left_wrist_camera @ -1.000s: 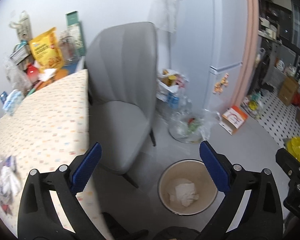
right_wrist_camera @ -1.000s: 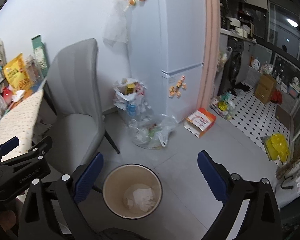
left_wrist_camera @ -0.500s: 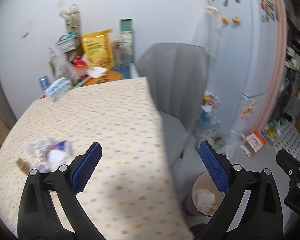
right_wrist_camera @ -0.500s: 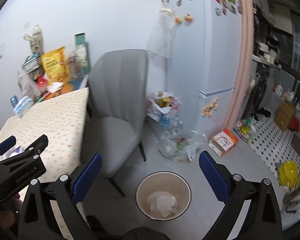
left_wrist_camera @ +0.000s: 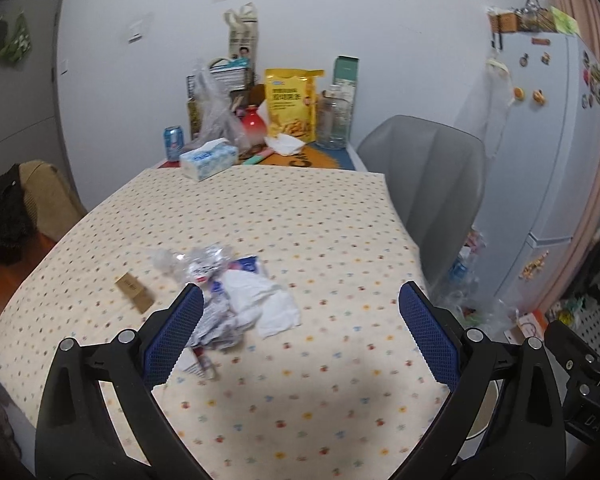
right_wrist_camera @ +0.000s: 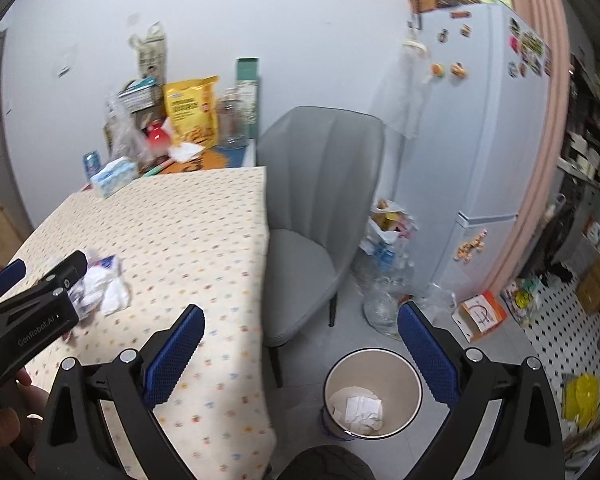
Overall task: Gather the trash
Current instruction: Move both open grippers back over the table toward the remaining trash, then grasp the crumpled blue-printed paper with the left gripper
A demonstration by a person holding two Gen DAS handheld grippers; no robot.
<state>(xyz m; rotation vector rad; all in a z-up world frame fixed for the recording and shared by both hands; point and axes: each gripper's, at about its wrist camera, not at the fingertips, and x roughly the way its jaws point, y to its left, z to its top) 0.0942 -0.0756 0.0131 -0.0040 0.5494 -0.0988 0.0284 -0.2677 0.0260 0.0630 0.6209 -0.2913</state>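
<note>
Left claw (left_wrist_camera: 300,320) and right claw (right_wrist_camera: 298,340) gape wide — empty, above table (left_wrist_camera: 300,208) trash (left_wrist_camera: 236,296).

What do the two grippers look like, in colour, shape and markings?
Both the left gripper and the right gripper have black plastic arms that spread in a V. Each finger ends in a blue pad with a fine grid texture, and silver round bolts sit at the joints. In the right wrist view, the left gripper's side carries pale lettering.
</note>
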